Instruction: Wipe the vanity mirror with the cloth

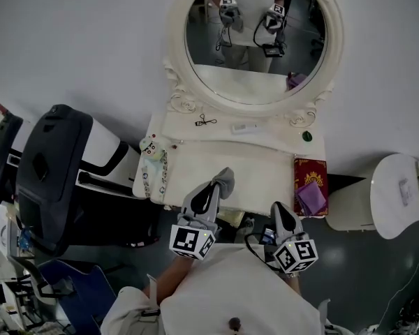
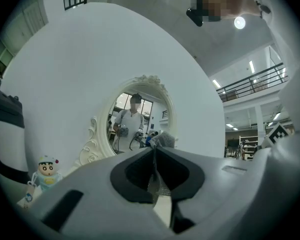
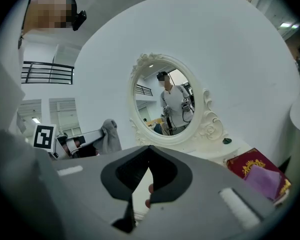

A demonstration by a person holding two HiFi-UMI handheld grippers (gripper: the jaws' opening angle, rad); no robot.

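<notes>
The oval vanity mirror [image 1: 255, 44] in its ornate white frame stands at the back of the white vanity table [image 1: 251, 169]. My left gripper [image 1: 221, 183] hovers over the table's front edge, shut on a grey cloth [image 1: 227, 179]. In the left gripper view the cloth [image 2: 163, 139] bunches at the tips of the gripper [image 2: 155, 150], well short of the mirror [image 2: 135, 126]. My right gripper [image 1: 279, 209] is lower and to the right, at the table's front edge, shut with nothing in it. The right gripper view shows its jaws [image 3: 149, 147] meeting, the mirror [image 3: 165, 104] ahead, and the cloth [image 3: 109, 134] to the left.
A black chair [image 1: 52, 166] stands left of the table. A red box [image 1: 309, 183] with a purple cloth sits at the table's right end, beside a round white stand [image 1: 401, 194]. A small figurine [image 1: 151, 147], scissors [image 1: 205, 121] and a white bar [image 1: 244, 128] lie near the mirror.
</notes>
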